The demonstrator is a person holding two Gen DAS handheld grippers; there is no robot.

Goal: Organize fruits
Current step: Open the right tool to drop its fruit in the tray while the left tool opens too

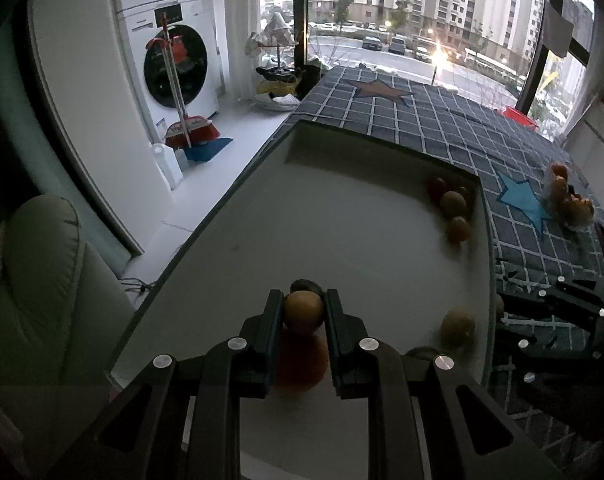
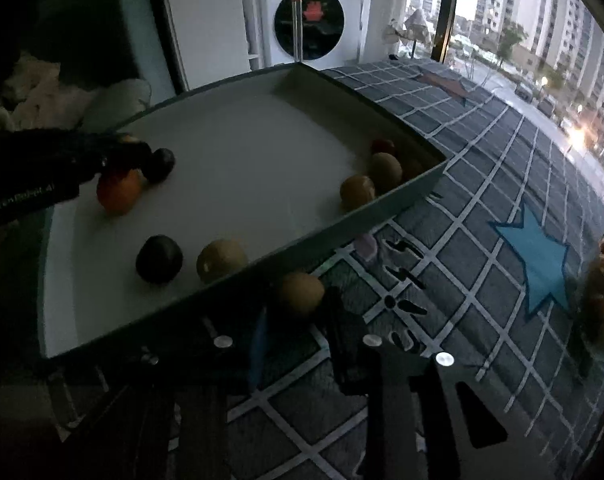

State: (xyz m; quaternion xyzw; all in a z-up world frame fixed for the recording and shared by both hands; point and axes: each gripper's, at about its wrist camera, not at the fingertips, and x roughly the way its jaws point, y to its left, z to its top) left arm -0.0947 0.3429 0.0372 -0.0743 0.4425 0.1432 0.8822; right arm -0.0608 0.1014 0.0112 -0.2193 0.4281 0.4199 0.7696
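Nearest the lens, the left tongs are clenched on a small brownish fruit, angled steeply down over an orange near the tray's near-left edge. The right tongs tilt down outside the tray's near wall, over the checked cloth, pinching a kiwi; blur leaves that grip probable only. Sorting looks midway: kiwis gather in the tray's far-right corner, dark fruit near the front. Next, each held fruit needs setting beside its own kind.
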